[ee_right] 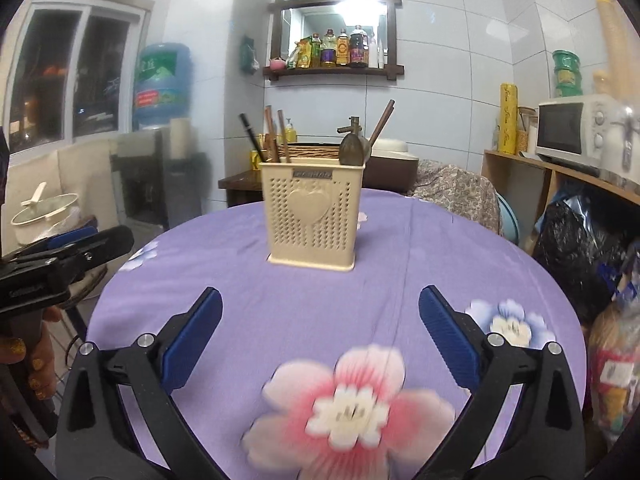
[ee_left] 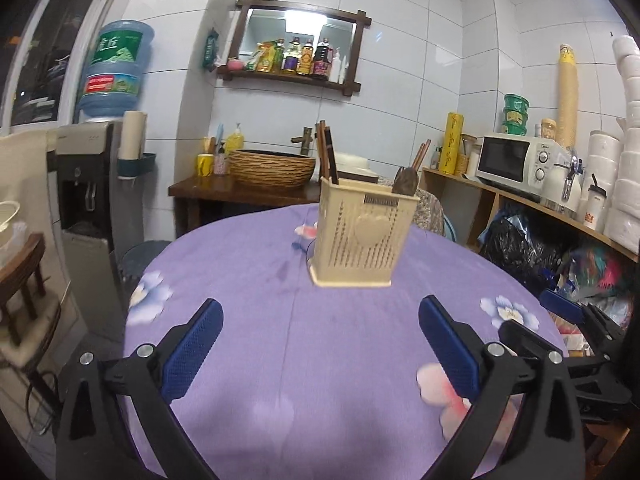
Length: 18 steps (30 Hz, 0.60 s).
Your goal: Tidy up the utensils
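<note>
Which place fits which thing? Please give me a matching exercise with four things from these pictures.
Things:
1. holder
2. bottles
3. microwave
4. water jug

Places:
a. on the wall shelf
b. on the purple table
c. on the dispenser, by the window
d. on the wooden unit, right

Pairs: 1-b, 2-a, 3-d, 4-c

Round desk under a purple floral cloth, one cream perforated utensil holder standing upright near its middle, utensils poking out.

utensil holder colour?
Cream-beige utensil holder, perforated, with a raised heart on its front; clearest in the right wrist view.
</note>
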Each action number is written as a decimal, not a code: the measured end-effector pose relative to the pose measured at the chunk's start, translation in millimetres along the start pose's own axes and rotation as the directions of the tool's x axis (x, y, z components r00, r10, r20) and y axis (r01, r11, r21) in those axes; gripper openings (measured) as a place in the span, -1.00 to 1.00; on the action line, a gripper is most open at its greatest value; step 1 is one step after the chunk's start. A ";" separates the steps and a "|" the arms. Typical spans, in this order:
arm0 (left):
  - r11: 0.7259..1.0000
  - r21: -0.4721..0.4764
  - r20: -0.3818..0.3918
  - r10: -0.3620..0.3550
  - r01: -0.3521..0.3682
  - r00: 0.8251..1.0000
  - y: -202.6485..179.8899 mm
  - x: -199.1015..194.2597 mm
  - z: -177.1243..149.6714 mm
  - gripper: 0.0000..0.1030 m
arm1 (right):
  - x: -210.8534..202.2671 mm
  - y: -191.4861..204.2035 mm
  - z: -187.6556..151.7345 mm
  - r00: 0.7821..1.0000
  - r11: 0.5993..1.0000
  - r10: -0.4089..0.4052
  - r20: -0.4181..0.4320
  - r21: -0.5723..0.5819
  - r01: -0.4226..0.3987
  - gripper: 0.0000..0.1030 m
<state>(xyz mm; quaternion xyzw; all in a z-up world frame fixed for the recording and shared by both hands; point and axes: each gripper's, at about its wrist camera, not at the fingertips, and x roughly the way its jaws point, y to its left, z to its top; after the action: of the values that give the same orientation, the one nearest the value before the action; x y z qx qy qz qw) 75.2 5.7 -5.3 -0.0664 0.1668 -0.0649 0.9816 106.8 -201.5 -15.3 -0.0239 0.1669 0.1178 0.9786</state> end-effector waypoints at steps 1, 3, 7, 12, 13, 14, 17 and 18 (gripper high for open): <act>1.000 0.000 0.008 0.007 -0.007 1.000 -1.0 -10.5 -6.5 0.90 | -14.3 3.8 -10.3 1.000 1.000 -0.003 0.002 -0.001 0.003 0.89; 1.000 0.013 0.019 0.017 -0.017 1.000 -5.3 -27.1 -15.6 0.90 | -36.6 11.6 -23.7 1.000 1.000 -0.008 0.005 -0.011 0.008 0.89; 0.998 0.045 0.043 0.031 -0.033 0.999 -14.6 -52.0 -25.7 0.90 | -68.8 20.3 -34.3 1.000 1.000 -0.017 0.012 0.010 0.017 0.89; 0.997 0.062 0.093 0.041 -0.047 0.995 -18.5 -72.4 -26.2 0.90 | -92.1 33.2 -30.4 0.999 1.000 -0.005 0.043 0.008 0.005 0.89; 0.997 0.060 0.095 0.038 -0.044 0.995 -17.9 -73.6 -26.0 0.90 | -94.2 36.1 -29.1 0.999 1.000 -0.009 0.051 -0.006 0.010 0.89; 0.997 0.062 0.095 0.037 -0.043 0.995 -17.4 -74.1 -26.1 0.90 | -95.0 37.4 -27.9 0.998 1.000 -0.012 0.054 -0.013 0.013 0.89; 0.996 0.062 0.095 0.054 -0.060 0.994 -16.9 -73.8 -26.4 0.90 | -98.4 40.1 -27.3 0.998 1.000 -0.011 0.057 -0.019 0.012 0.89; 0.997 0.057 0.095 0.056 -0.061 0.994 -16.1 -74.5 -27.2 0.90 | -98.8 40.7 -27.4 0.998 1.000 -0.008 0.055 -0.019 0.009 0.89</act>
<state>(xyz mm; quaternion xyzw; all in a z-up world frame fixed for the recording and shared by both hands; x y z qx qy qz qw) -5.4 -2.0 -4.5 -0.0352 0.1205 -0.0379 0.9914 -2.2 -186.4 -8.6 -0.0309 0.1386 0.1160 0.9830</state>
